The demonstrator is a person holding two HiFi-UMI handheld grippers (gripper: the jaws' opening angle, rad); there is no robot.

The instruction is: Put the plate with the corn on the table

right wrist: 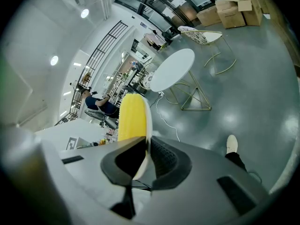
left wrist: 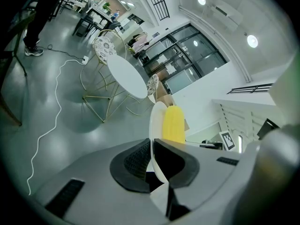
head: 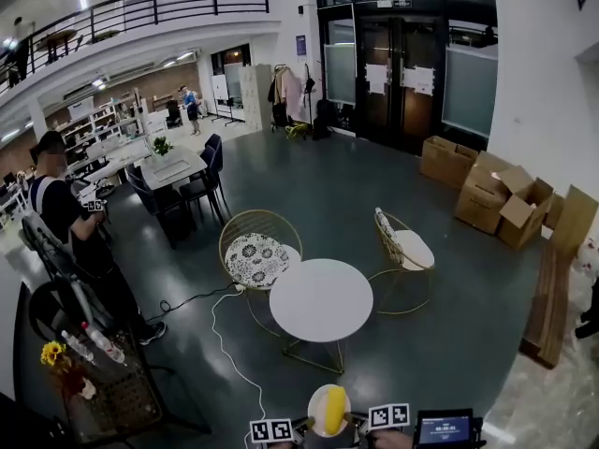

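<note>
A white plate (head: 328, 410) carrying a yellow corn cob (head: 334, 410) is held in the air at the bottom middle of the head view. Both grippers grip its rim from opposite sides. My left gripper (left wrist: 152, 165) is shut on the plate's edge (left wrist: 156, 121), with the corn (left wrist: 173, 124) just beyond the jaws. My right gripper (right wrist: 145, 161) is shut on the opposite edge (right wrist: 148, 121), beside the corn (right wrist: 131, 117). The round white table (head: 321, 299) stands on the floor ahead of the plate, some distance away, with a bare top.
Two gold wire chairs (head: 256, 251) (head: 405, 246) stand behind the table. A white cable (head: 225, 344) snakes over the floor at its left. A person (head: 75, 232) and a cart with flowers (head: 84, 372) are at the left. Cardboard boxes (head: 496, 199) sit far right.
</note>
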